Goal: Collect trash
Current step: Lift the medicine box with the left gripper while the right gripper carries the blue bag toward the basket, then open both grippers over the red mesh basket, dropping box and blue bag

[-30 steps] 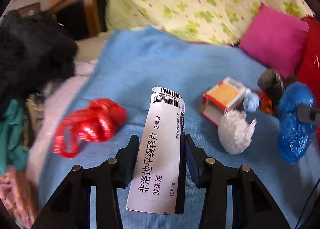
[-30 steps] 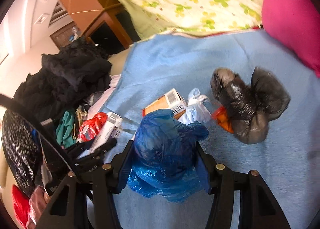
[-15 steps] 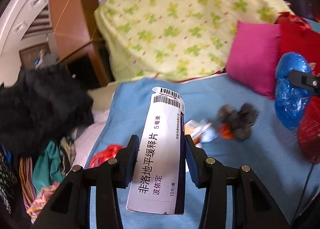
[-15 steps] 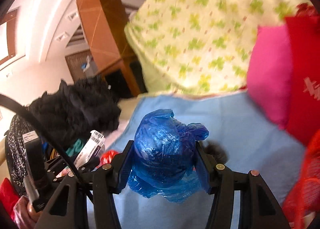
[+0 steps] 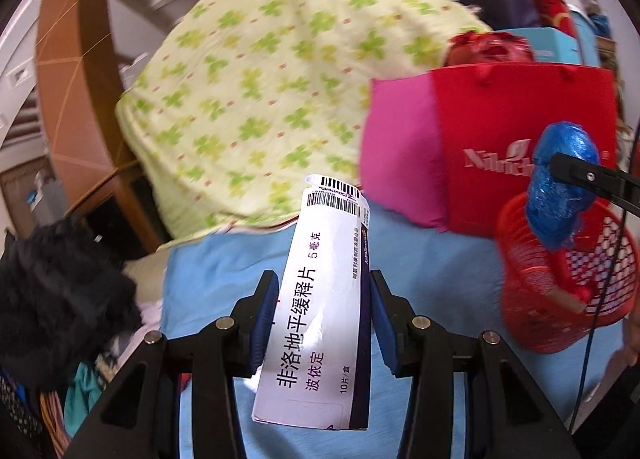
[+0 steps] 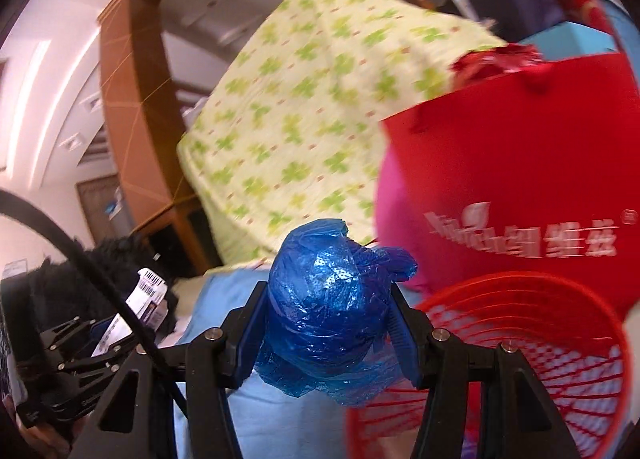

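My left gripper (image 5: pixel 323 299) is shut on a long white medicine box (image 5: pixel 320 311) with a barcode flap and a dark side panel, held above the blue blanket (image 5: pixel 224 271). A crumpled blue plastic bag (image 6: pixel 326 311) is clamped in my right gripper (image 6: pixel 326 313). That bag (image 5: pixel 560 187) also shows at the right of the left wrist view, hanging over the red mesh basket (image 5: pixel 532 307). In the right wrist view the red basket (image 6: pixel 568 347) sits just right of and below the bag. The left gripper (image 6: pixel 116 335) with its box (image 6: pixel 150 291) appears at the far left there.
Behind the basket stand a red shopping bag (image 5: pixel 516 147) and a pink cushion (image 5: pixel 400 155). A yellow-green clover quilt (image 5: pixel 260 99) is heaped at the back. Dark fluffy clothing (image 5: pixel 52 299) lies on the left, next to a wooden cabinet (image 6: pixel 132 123).
Both grippers have risen off the blanket and swung right, each keeping its load. The loose litter on the blanket has dropped out of view and the red basket has come in.
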